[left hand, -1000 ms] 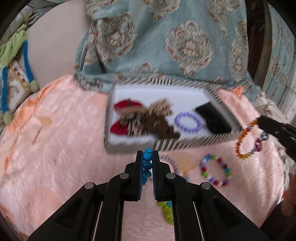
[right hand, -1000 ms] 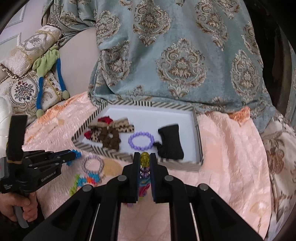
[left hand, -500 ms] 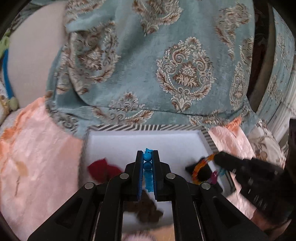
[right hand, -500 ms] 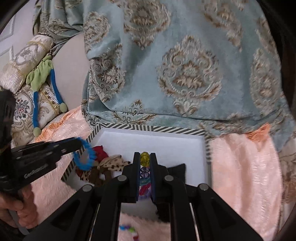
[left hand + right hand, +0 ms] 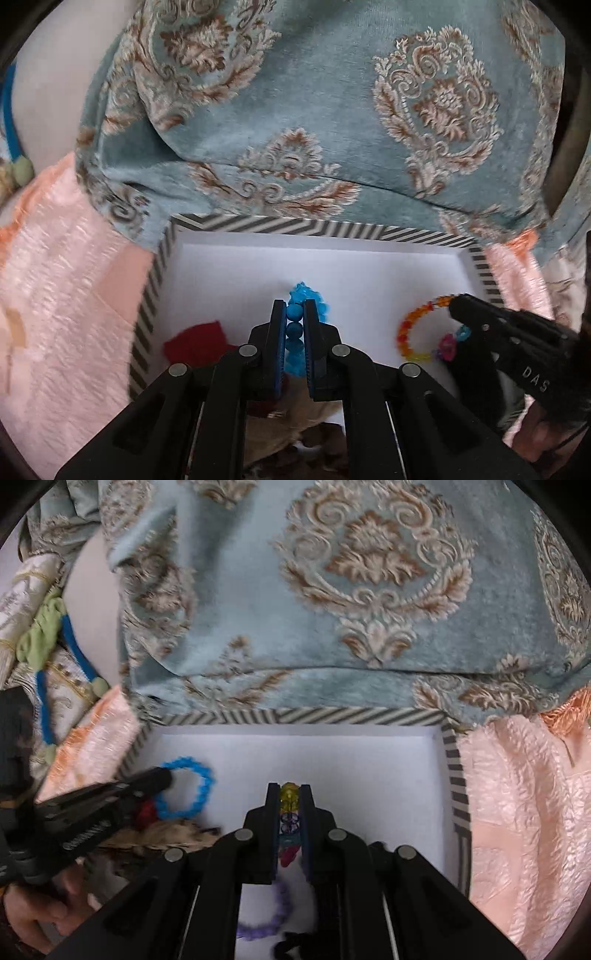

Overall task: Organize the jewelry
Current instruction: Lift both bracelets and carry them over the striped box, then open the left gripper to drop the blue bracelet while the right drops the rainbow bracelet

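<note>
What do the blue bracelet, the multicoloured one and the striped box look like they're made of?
Blue bracelet: probably plastic or glass, judging by its smooth, glossy round beads. Multicoloured bracelet: translucent beads, orange to yellow, likely plastic or glass. Striped box: looks like matte cardboard, with thin flat walls, a printed stripe pattern and a plain white inside.

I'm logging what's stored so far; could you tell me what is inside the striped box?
Inside the striped box: a purple bracelet, red fabric and brown patterned pieces. The grippers cover its near part.

Both bracelets hang over the tray (image 5: 480, 273), one (image 5: 297, 314) left of the other (image 5: 413, 332).
</note>
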`<state>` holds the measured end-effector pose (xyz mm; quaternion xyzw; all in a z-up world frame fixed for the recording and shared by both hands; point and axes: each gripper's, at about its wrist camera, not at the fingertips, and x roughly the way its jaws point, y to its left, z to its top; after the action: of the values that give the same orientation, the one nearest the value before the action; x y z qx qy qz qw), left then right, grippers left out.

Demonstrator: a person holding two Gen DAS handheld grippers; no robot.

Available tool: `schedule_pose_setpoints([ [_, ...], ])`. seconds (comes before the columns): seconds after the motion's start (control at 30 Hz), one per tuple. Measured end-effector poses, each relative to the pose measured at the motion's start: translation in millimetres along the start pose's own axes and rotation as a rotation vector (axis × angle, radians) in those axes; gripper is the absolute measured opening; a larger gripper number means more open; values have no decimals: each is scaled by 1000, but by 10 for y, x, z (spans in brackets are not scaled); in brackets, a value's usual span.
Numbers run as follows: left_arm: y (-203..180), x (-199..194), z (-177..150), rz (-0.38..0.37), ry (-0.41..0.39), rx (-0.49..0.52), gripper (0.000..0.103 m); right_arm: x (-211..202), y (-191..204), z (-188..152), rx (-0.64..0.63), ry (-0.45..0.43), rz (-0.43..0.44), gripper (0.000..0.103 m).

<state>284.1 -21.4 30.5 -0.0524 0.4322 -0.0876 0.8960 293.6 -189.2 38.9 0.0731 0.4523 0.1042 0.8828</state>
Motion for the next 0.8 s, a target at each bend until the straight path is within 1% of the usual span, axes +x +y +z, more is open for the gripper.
schedule_pose_setpoints([
  [0.07,-17,17,-16,18,17,13,0,45,-65,-29,21,17,-16,11],
  [0.1,-16,20,-16,30,17,23,0,56,-97,-35,31,23,-13,16],
  [0.13,-18,21,-16,43,13,31,3,53,-128,-43,44,27,-12,21],
  [0.2,-33,-6,-23,69,2,51,8,3,-162,-63,52,16,-12,22],
  [0.27,-32,-59,-31,69,1,57,12,-85,-175,-79,53,1,-8,23],
  [0.43,46,-287,-115,68,-15,46,13,-347,-127,-192,36,-26,-16,24],
  [0.5,117,-486,-196,59,-29,34,13,-500,-79,-254,23,-43,-23,24],
  [0.6,162,-740,-330,41,-60,51,13,-791,47,-387,-9,-79,-17,24],
  [0.67,220,-955,-524,29,-81,53,15,-1016,127,-521,-20,-110,-7,24],
  [0.73,262,-1061,-687,11,-73,43,15,-1203,147,-676,-6,-134,15,30],
  [0.77,291,-1127,-838,-3,-67,43,15,-1268,157,-751,1,-143,25,33],
  [0.8,299,-1145,-916,-7,-45,42,15,-1336,159,-866,8,-154,34,39],
])
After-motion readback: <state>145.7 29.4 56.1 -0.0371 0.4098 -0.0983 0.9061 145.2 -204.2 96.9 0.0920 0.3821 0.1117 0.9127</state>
